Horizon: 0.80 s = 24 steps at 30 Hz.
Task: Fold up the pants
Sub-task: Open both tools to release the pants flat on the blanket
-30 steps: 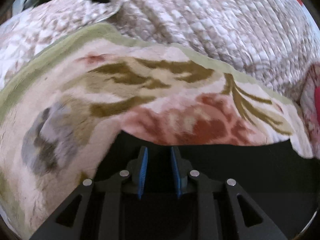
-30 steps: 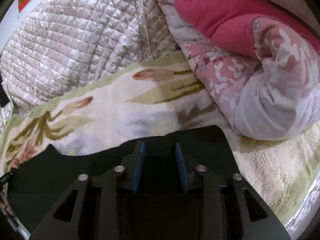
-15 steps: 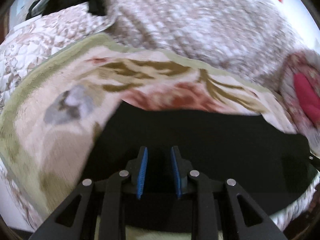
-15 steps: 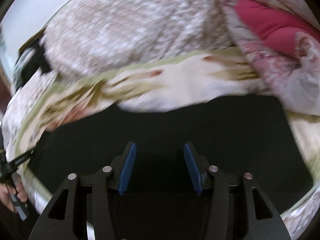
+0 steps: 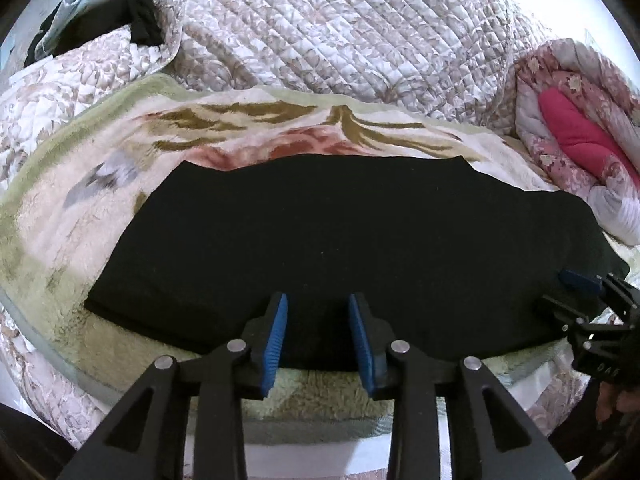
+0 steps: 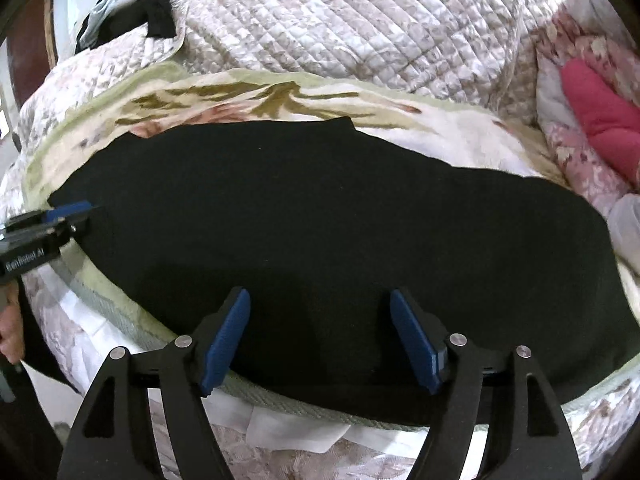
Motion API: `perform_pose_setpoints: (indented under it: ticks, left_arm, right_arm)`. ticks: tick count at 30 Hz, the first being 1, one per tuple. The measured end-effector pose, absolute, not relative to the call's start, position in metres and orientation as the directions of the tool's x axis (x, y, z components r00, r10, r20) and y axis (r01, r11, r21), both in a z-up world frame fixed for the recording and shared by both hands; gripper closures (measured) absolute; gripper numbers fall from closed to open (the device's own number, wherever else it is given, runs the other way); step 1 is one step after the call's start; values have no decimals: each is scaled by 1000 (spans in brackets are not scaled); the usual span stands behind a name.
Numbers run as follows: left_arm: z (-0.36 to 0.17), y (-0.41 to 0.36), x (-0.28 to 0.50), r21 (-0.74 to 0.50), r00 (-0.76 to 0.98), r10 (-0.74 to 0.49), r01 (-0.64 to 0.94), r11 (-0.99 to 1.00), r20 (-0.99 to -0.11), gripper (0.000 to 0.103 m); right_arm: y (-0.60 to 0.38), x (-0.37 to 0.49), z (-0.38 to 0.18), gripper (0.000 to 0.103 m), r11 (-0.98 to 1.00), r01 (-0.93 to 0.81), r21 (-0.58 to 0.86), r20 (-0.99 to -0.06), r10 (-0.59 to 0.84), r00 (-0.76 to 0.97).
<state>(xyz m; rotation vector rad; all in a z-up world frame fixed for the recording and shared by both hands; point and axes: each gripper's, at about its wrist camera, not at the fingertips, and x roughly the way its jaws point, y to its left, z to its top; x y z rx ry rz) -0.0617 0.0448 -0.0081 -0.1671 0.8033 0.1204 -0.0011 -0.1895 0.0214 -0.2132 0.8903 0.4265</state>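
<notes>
The black pants [image 5: 340,232] lie flat on a floral fleece blanket [image 5: 80,208], folded into a wide band; they also show in the right wrist view [image 6: 320,216]. My left gripper [image 5: 318,304] is open and empty, hovering at the near edge of the pants, left of their middle. My right gripper [image 6: 320,300] is open wide and empty at the near edge further right. The right gripper shows at the right edge of the left wrist view [image 5: 588,292]. The left gripper shows at the left edge of the right wrist view [image 6: 48,220].
A quilted beige bedspread [image 5: 340,32] is bunched behind the blanket. A rolled pink floral duvet [image 5: 576,128] lies at the right. Dark clothes [image 5: 132,12] hang at the back left. The bed's near edge [image 6: 280,420] runs under my grippers.
Both grippers have pulled back from the pants toward the near bed edge. The right jaws have opened wide. The whole folded band of the pants has come into view.
</notes>
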Motion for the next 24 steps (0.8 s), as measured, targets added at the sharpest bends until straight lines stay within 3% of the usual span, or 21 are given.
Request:
perform_pose_setpoints:
  ticks: [7,16,24]
  left_arm:
    - [-10,34,-64,-29,701,111,-185,982,-704,64]
    - [-6,42,-67,-83,699,68,-181,980,-712,62]
    - [-2,75,-80,-118,700,127,-290,950,-702,62]
  right_arm:
    - [-181,-1,20,26,908,-417,-36,-793,228,565]
    - [-180,-4,21,26,917,-395,-50,-786,208,582]
    - [-178,-6,22,26,920,-388,-53,-770,210,603]
